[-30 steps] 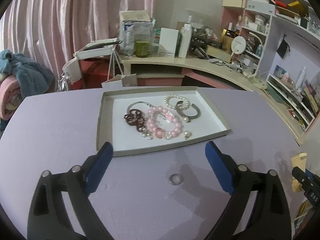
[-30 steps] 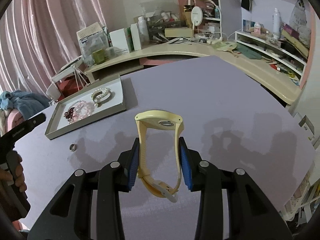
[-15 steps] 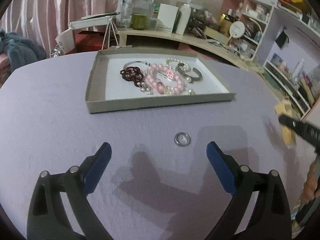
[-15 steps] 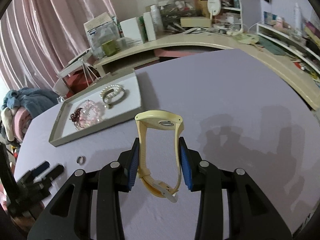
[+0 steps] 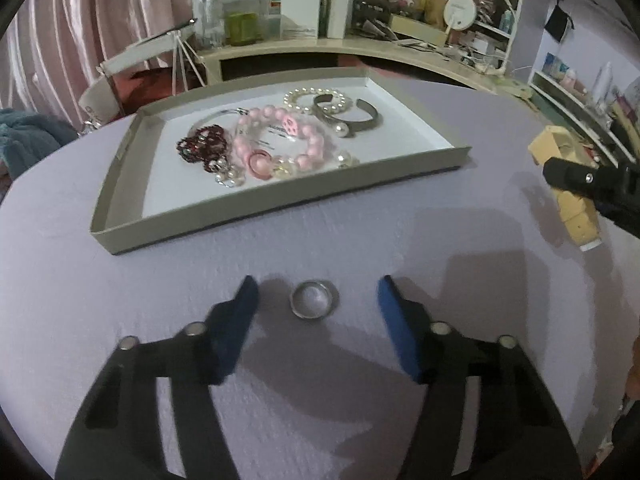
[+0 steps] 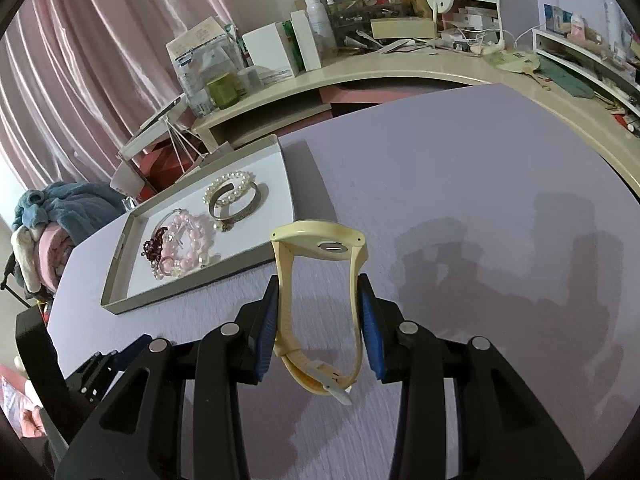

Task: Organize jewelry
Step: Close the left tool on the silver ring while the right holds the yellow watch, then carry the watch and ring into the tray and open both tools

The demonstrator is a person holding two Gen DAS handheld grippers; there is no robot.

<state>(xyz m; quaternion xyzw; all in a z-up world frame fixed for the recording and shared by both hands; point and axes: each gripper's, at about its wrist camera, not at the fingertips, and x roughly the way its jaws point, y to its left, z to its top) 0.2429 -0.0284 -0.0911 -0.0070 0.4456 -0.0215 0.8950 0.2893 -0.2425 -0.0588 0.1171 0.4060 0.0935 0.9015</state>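
A small silver ring (image 5: 314, 299) lies on the lilac table between the blue pads of my left gripper (image 5: 316, 292). Its jaws are closing and the pads stand clear of the ring on both sides. Beyond it sits a shallow grey tray (image 5: 280, 204) holding a pink bead bracelet (image 5: 280, 140), a dark red bracelet (image 5: 202, 148), a pearl bracelet (image 5: 316, 98) and a grey cuff (image 5: 352, 118). My right gripper (image 6: 320, 312) is shut on a pale yellow watch (image 6: 320, 240), pads pressing its strap, above the table right of the tray (image 6: 120, 300). The watch (image 5: 568, 200) also shows at the right of the left wrist view.
A curved cream desk (image 6: 360, 72) crowded with boxes, bottles and a round mirror runs behind the table. Pink curtains (image 6: 80, 60) hang at the back left. A heap of blue and pink cloth (image 6: 52, 216) lies off the table's left edge. Shelves (image 5: 580, 92) stand at the right.
My left gripper has come down and forward to the ring, and its jaws have narrowed around it. The right gripper has carried the watch leftward, closer to the tray.
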